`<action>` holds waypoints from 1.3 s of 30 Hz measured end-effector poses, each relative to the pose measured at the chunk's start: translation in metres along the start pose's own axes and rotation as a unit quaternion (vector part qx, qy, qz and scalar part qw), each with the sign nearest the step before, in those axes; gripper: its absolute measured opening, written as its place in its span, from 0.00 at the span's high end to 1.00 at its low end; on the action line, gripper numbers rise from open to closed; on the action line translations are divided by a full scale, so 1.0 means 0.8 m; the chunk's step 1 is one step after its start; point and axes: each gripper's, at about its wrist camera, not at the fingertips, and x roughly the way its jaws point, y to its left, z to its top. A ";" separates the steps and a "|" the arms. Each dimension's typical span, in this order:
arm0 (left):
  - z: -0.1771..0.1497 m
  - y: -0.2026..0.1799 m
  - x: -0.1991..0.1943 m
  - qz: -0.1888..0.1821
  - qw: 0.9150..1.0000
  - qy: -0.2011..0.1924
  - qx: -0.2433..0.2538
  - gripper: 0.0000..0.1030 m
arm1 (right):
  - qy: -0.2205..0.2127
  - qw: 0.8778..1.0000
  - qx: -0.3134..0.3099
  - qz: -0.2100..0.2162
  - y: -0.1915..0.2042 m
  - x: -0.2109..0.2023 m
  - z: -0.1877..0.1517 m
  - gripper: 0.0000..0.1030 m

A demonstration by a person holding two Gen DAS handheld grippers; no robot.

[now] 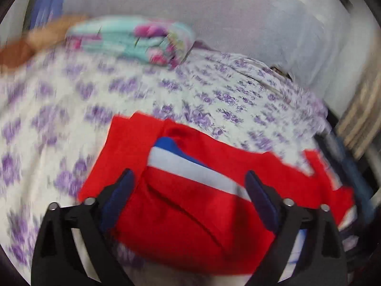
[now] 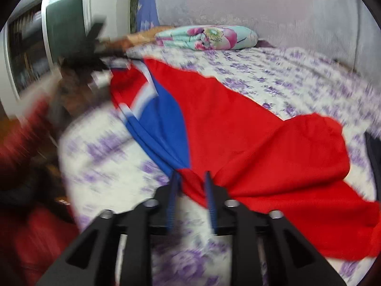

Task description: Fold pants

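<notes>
The pants are red with a white and a blue stripe and lie on a bed with a white and purple floral sheet. In the left wrist view my left gripper is open, its fingers wide apart over the bunched red cloth. In the right wrist view the pants stretch from far left to near right. My right gripper is shut on a fold of the red cloth next to the blue panel. My left gripper shows blurred at the far left end of the pants.
A folded turquoise and pink floral blanket lies at the far side of the bed against a pale wall. A window is at the left. The bed's edge drops off at the right.
</notes>
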 end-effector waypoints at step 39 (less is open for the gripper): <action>-0.006 -0.004 -0.009 -0.014 1.000 -0.024 0.010 0.04 | -0.142 0.867 0.443 -0.177 -0.196 -0.215 -0.174 0.93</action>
